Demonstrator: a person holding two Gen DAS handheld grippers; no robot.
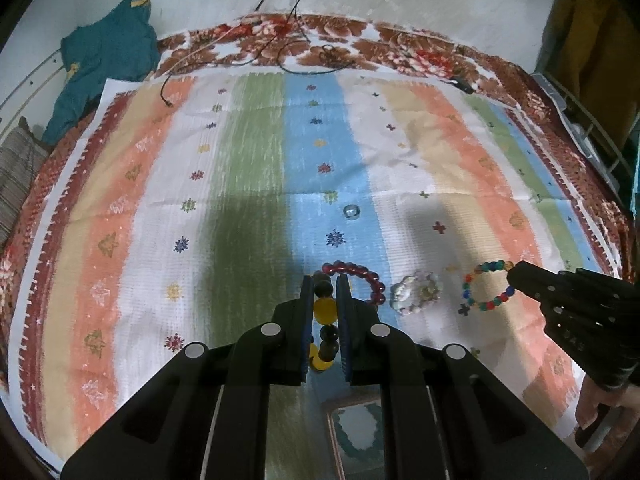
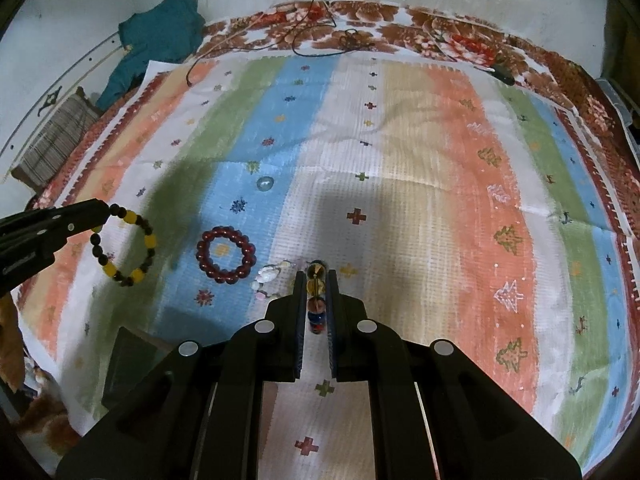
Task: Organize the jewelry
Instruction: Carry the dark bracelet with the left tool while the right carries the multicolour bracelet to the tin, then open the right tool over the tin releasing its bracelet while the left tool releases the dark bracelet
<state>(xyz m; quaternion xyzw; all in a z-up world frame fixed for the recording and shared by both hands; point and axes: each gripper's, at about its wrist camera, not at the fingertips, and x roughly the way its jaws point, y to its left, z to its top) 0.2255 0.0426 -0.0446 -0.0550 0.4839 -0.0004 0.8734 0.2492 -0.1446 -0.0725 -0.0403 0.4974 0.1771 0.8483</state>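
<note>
My left gripper point(image 1: 325, 282) is shut on a yellow-and-dark bead bracelet point(image 1: 325, 324), which hangs from its tip in the right wrist view point(image 2: 124, 246). My right gripper point(image 2: 316, 278) is shut on a multicoloured bead bracelet point(image 2: 316, 304), seen as a ring at its tip in the left wrist view point(image 1: 488, 285). A dark red bead bracelet point(image 1: 360, 280) point(image 2: 226, 255) lies on the striped cloth between them. A white shell bracelet point(image 1: 416, 289) point(image 2: 269, 274) lies next to it. A small clear ring point(image 1: 351, 211) point(image 2: 264, 183) lies farther back on the blue stripe.
The striped cloth point(image 1: 248, 152) covers a floral bedspread point(image 1: 400, 46). A teal garment point(image 1: 108, 56) lies at the back left, with black cables point(image 1: 288, 46) along the back. A dark flat box point(image 2: 132, 364) sits near the front edge.
</note>
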